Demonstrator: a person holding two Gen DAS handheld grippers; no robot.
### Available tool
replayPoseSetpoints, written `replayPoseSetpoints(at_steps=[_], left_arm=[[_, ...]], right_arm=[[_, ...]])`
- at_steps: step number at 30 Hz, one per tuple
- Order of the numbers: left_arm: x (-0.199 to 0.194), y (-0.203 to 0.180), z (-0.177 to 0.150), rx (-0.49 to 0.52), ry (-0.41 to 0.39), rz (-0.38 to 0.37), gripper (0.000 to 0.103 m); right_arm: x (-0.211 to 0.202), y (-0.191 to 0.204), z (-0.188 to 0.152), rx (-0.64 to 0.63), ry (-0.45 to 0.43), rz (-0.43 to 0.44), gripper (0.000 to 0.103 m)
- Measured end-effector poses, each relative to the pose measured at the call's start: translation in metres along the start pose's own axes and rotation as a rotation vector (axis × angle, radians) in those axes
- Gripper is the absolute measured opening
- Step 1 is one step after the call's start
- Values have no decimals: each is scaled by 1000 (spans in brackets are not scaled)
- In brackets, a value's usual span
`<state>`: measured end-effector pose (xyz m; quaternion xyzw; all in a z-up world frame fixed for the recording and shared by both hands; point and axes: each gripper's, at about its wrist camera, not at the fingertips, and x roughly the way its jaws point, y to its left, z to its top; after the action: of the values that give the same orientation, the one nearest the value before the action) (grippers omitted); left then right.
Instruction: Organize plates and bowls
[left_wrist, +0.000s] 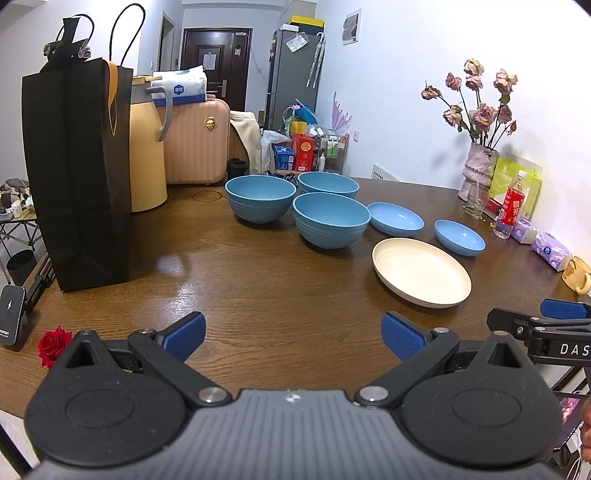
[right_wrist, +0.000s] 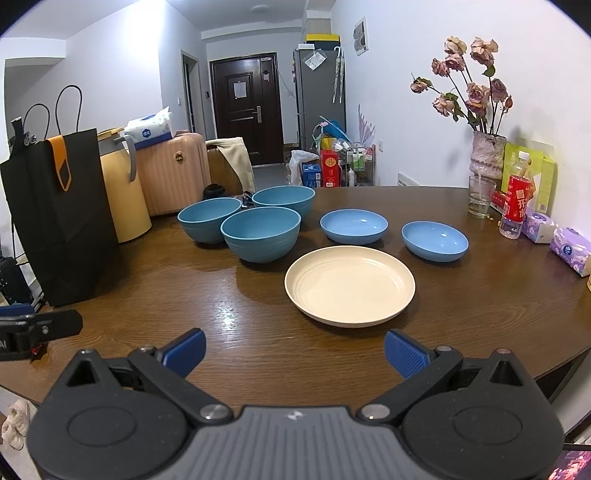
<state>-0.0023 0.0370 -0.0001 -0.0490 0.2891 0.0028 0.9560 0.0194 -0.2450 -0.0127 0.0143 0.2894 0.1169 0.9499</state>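
Left gripper low in frame, jaws wide, empty, above bare wooden table; right gripper likewise wide, empty

Three deep blue bowls clustered centre frame, two shallow blue dishes right of them, cream plate nearest right gripper, all apart

Black paper bag upright at left; vase of dried roses upper right

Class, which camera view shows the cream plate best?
The right wrist view: the cream plate sits central, near and nearly round, ahead of the open right claw. The left wrist view shows it off right, foreshortened to an oval.
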Motion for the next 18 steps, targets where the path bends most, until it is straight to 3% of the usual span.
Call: replayPoseSetpoints(at_steps=[18], left_arm=[[6, 2, 5, -3, 12, -5, 103]], right_arm=[[6, -1, -1, 5, 20, -10, 103]])
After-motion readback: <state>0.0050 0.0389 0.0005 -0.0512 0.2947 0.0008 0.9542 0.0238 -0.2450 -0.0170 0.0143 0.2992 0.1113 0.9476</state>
